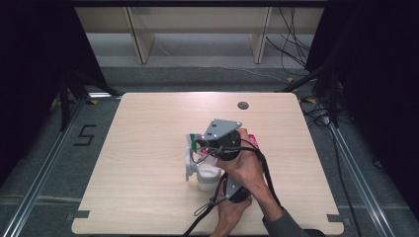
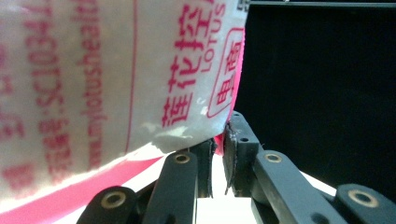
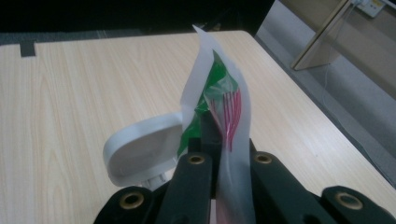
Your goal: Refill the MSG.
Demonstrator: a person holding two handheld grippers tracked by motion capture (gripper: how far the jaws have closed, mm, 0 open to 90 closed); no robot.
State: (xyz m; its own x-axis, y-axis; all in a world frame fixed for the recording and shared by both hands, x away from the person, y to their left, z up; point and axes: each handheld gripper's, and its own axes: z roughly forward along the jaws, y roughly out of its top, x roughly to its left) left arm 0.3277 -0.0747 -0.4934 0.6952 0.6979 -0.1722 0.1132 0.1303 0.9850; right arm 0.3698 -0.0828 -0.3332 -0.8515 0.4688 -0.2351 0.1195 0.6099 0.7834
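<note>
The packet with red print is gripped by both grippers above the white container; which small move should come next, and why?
Probably pull the two grippers gently apart to tear the packet. The left gripper pinches its lower edge, the right gripper pinches another part, and the white container stands open beneath them, lid flipped back.

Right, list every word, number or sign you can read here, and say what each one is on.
"LOTUS": red print on the white and pink packet, left gripper view.
Red Chinese characters beside it, and more in a red rounded box: there, but I won't vouch for my reading.
Sideways red web address and a code starting "SC": too blurred to quote.
"5": black figure on the floor left of the table, high view.
</note>
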